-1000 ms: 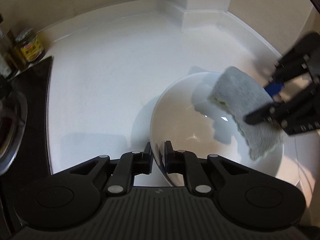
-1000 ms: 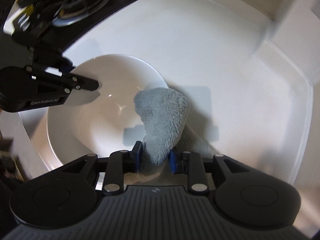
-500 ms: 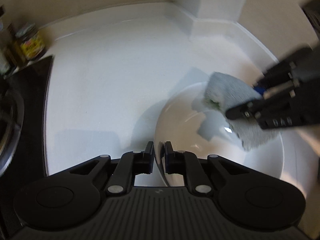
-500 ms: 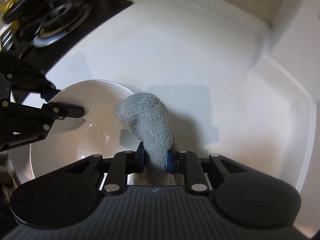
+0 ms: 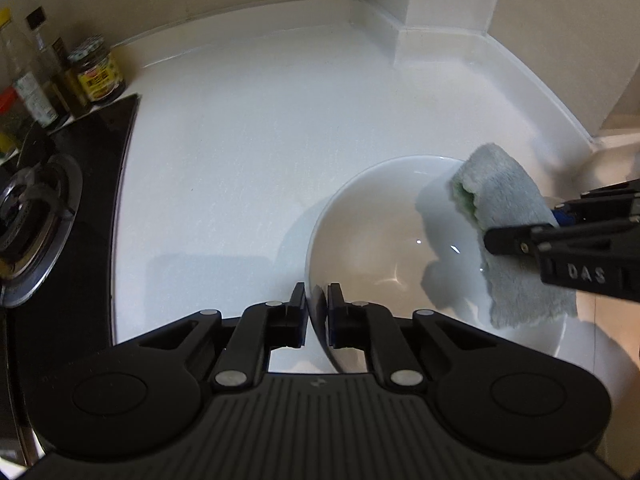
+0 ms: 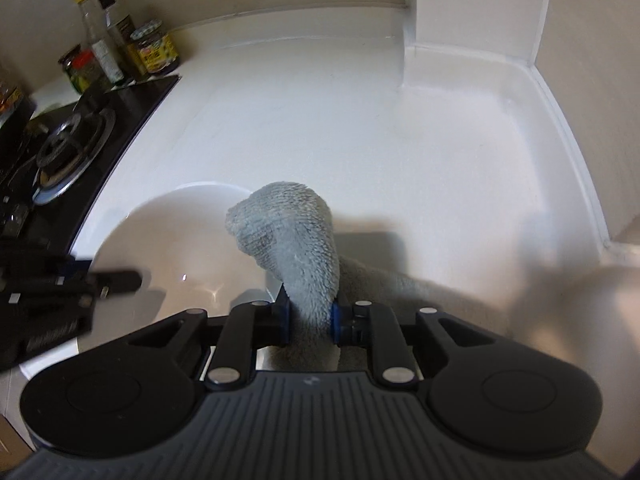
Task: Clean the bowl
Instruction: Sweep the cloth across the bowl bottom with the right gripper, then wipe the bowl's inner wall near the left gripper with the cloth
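A white bowl (image 5: 380, 240) rests on the white counter; it also shows in the right wrist view (image 6: 180, 248). My left gripper (image 5: 317, 316) is shut on the bowl's near rim. My right gripper (image 6: 310, 316) is shut on a grey cloth (image 6: 292, 240) that folds over the bowl's right rim. In the left wrist view the cloth (image 5: 508, 236) hangs at the bowl's right side, with the right gripper (image 5: 560, 236) behind it. In the right wrist view the left gripper (image 6: 120, 280) shows at the bowl's left edge.
A black gas hob (image 5: 48, 208) with a burner lies to the left; it also shows in the right wrist view (image 6: 76, 140). Jars and bottles (image 5: 72, 76) stand at the back left by the wall. A wall corner post (image 5: 440, 8) rises at the back right.
The right gripper and cloth have drawn back from inside the bowl to its right rim. The left gripper stays shut on the rim; both cameras have shifted a little.
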Demonstrator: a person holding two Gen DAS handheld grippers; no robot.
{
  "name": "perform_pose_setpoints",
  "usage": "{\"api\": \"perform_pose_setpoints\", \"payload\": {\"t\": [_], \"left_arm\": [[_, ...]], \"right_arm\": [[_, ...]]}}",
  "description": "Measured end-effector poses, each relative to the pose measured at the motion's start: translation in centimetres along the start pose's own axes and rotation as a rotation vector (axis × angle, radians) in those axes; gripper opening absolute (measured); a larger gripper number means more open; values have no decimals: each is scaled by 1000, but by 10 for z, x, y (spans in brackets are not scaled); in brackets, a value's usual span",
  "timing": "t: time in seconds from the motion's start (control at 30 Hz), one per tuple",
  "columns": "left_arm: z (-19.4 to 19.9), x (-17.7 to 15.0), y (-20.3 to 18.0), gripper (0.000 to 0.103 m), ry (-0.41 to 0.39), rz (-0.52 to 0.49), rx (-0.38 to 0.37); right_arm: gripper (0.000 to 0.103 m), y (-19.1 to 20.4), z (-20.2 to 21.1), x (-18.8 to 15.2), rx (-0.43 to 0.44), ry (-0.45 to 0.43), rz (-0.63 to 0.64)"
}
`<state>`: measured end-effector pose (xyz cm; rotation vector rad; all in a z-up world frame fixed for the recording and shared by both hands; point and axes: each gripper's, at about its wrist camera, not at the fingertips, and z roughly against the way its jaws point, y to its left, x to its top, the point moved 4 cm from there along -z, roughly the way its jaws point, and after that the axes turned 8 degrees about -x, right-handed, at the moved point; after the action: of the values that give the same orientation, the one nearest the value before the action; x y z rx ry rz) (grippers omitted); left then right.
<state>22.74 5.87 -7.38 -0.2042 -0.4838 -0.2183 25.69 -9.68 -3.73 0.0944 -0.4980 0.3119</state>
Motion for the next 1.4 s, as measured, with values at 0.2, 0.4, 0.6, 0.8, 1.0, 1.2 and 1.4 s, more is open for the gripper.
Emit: {"api": "perform_pose_setpoints", "payload": {"t": [0.2,0.4,0.6,0.8,1.0,1.2,1.4], "left_arm": [[-5,0,-5,8,2,-163,-61],[-12,7,-10,13,18,-295,-61],[-17,11,-10,12,32,-330,-71],[-18,14,1,11,10,-217,-83],[-11,7,10,13,-1,-20,-95],[-11,-3,8,12,-16,55,-68],[-21,8,14,5,-11,16,-101]], "right_arm": [[22,5,5,-2,44,94,254],[23,12,-5,20,37,165,463],[23,24,-19,44,36,170,563],[21,23,-29,63,101,125,437],[20,13,-26,58,110,88,334],[20,4,-26,48,96,57,245],[19,11,-12,25,61,65,272]]}}
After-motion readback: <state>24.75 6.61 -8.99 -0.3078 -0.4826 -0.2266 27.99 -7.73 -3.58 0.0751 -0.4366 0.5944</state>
